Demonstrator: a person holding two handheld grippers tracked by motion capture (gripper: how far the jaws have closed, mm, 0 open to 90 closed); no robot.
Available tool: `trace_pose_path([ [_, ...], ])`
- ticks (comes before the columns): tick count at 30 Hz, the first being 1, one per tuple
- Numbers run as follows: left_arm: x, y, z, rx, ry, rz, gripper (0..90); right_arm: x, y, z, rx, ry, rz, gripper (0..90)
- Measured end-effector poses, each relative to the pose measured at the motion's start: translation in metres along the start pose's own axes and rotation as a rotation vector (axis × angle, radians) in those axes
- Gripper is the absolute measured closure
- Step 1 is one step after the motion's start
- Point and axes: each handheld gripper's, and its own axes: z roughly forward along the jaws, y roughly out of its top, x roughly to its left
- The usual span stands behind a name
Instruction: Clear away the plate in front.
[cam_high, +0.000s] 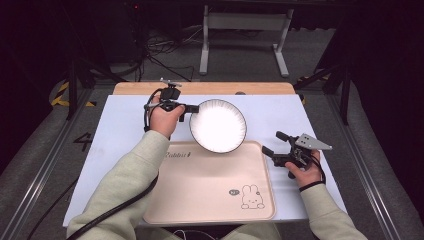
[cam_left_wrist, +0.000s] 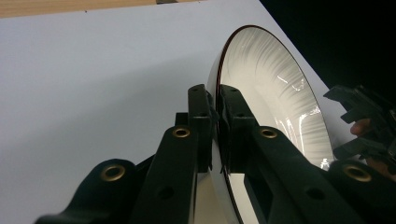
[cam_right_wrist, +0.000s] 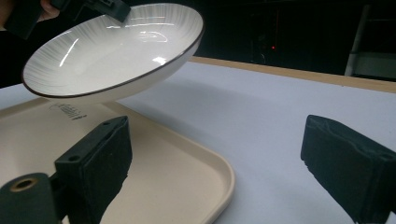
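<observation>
A white ribbed plate (cam_high: 218, 125) with a dark rim hangs in the air, tilted, over the far edge of the beige tray (cam_high: 210, 192). My left gripper (cam_high: 187, 109) is shut on the plate's left rim, one jaw on each face of the plate (cam_left_wrist: 261, 88), as the left gripper view (cam_left_wrist: 217, 121) shows. My right gripper (cam_high: 275, 144) is open beside the tray's right edge, low over the table. In the right gripper view its jaws (cam_right_wrist: 215, 163) stand wide apart with nothing between them; the plate (cam_right_wrist: 112, 51) floats above the tray (cam_right_wrist: 187, 186) ahead.
The tray lies on a white table top (cam_high: 115, 135) and carries a small rabbit drawing (cam_high: 251, 196) near its front right corner. A wooden strip (cam_high: 200, 88) runs along the table's far edge. Metal stands and cables sit on the floor beyond.
</observation>
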Motion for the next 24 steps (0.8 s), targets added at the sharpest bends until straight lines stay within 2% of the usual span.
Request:
trace_pose_path([
  [9, -0.006, -0.010, -0.014, 0.002, -0.024, 0.014, 84.3, -0.001, 0.000, 0.000, -0.002, 0.002, 0.010, 9.2],
  [24, -0.015, -0.024, -0.034, 0.010, -0.039, 0.038, 84.2, -0.001, 0.000, 0.001, 0.007, 0.011, 0.011, 9.8],
])
